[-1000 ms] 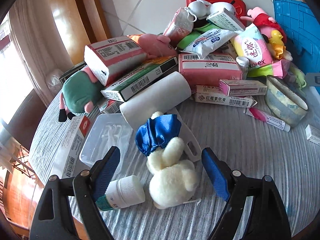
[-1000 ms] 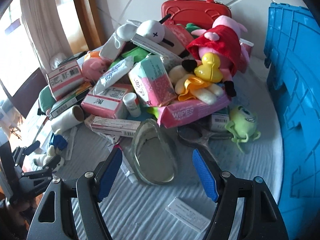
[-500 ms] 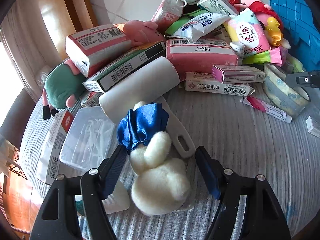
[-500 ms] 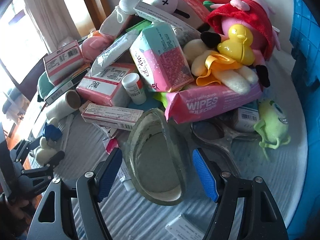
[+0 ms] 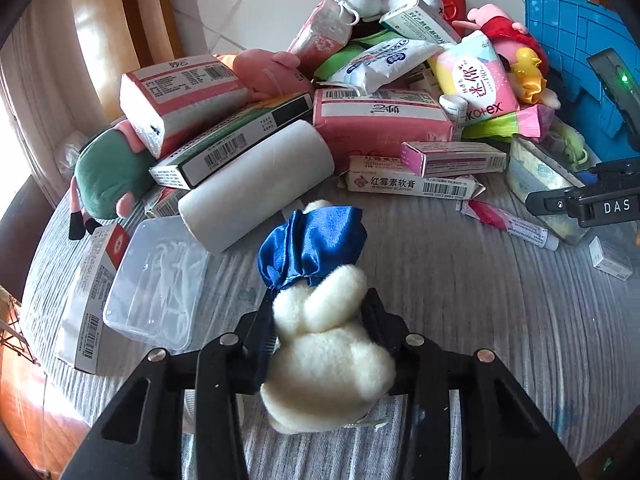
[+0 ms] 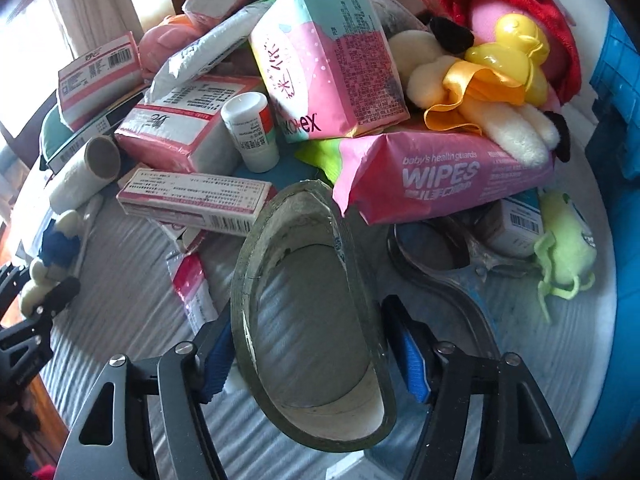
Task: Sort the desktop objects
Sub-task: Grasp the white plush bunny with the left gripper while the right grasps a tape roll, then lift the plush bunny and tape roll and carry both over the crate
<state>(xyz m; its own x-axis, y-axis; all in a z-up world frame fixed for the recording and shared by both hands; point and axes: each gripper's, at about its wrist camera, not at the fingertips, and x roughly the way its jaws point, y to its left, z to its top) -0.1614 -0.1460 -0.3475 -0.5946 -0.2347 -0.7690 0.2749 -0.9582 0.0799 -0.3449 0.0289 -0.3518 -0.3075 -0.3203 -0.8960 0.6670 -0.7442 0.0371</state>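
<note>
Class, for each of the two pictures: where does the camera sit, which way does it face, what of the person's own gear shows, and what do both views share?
Left wrist view: sits on the left gripper, looking down along its jaws, shut on the cream plush toy; the right gripper shows at the right edge.
Right wrist view: sits on the right gripper, looking down at the tape roll between its jaws; whether they grip it is unclear.
Shared: plush toy, left gripper, tape roll, pile.

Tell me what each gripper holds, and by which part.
Left gripper, jaws just closed, grips the plush toy around its cream body. Right gripper, closing, straddles the tape roll, not yet gripping.
</note>
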